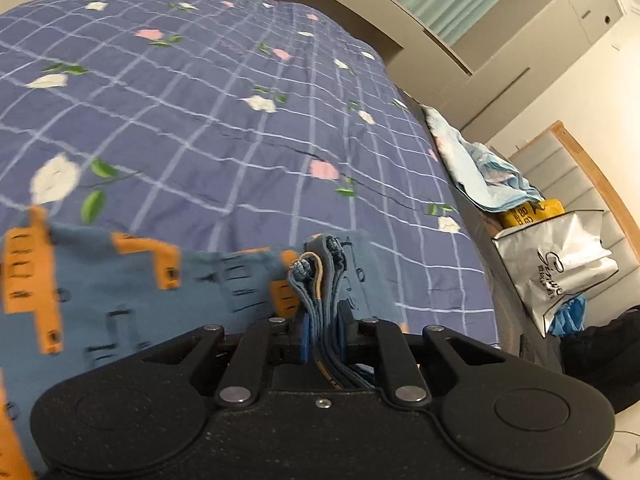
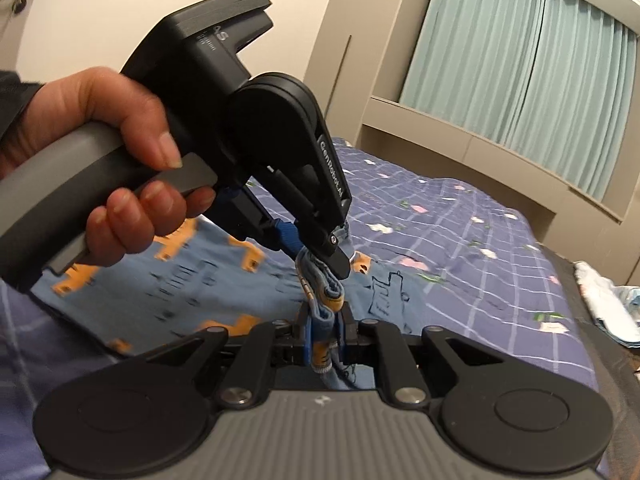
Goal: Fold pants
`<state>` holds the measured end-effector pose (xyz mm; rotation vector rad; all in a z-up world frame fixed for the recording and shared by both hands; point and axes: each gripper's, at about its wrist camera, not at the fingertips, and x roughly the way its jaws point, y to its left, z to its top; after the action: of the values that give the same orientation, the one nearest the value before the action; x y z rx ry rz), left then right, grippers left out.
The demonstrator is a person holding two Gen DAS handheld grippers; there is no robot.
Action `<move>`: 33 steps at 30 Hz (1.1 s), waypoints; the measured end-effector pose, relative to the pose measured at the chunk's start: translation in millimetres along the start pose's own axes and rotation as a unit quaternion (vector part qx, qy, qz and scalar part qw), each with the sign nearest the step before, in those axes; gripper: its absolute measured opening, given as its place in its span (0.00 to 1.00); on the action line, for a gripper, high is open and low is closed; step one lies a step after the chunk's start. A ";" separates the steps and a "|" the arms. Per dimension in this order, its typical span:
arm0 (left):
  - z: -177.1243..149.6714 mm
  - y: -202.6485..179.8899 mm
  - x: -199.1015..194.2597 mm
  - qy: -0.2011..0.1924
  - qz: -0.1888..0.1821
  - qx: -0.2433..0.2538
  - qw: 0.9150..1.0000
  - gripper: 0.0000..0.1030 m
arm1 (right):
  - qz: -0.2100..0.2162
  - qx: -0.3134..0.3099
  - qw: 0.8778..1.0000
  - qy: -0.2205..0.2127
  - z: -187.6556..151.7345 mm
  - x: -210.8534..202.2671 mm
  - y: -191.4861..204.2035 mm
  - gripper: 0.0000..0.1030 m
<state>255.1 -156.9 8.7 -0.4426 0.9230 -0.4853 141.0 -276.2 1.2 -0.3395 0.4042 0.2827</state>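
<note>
Blue pants (image 1: 120, 292) printed with orange blocks and dark line drawings. The bedspread (image 1: 224, 120) is purple-blue with a white grid and pink and white flowers. Pale teal curtains (image 2: 520, 80).

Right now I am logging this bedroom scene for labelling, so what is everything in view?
blue cotton pants with orange block print: one, bunched edge clamped in both grippers, rest on the bed
purple checked floral bedspread: one, covers the bed
pale blue crumpled cloth: one, past the bed's right edge
silver plastic shopping bag: one, on the floor by the bed
yellow box: one, behind the bag
pale green curtains: drawn, window beyond the bed
left gripper: black, jaws shut on the pants
right gripper: black and grey, jaws shut on the pants
left hand: grips the left gripper's handle
</note>
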 end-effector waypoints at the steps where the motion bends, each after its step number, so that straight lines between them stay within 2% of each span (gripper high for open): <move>1: -2.2 5.6 -2.3 0.001 0.003 -0.004 1.000 0.14 | 0.006 0.000 1.000 0.003 0.9 0.5 4.5 0.13; 6: -17.1 30.6 -1.7 0.006 0.022 -0.022 0.999 0.14 | 0.023 -0.002 0.999 0.027 -3.4 10.1 22.8 0.13; 11: -24.7 41.1 2.0 0.004 0.019 -0.043 0.999 0.14 | 0.025 0.005 0.999 0.043 -7.7 16.1 29.3 0.13; 19: -18.5 31.7 -24.3 -0.012 0.028 -0.011 0.999 0.12 | 0.026 0.013 0.999 0.030 7.6 6.5 31.1 0.13; 23: -17.6 40.7 -49.6 -0.020 0.040 -0.002 0.999 0.12 | 0.052 0.019 0.998 0.020 20.3 1.3 40.8 0.13; 33: -34.4 88.9 -96.6 -0.032 0.070 -0.024 0.997 0.12 | 0.125 0.008 0.992 0.018 32.6 2.9 81.2 0.13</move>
<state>195.2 -35.3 3.0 -0.4303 0.8987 -0.3202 127.4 -189.9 6.7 -0.2780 0.4853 0.5185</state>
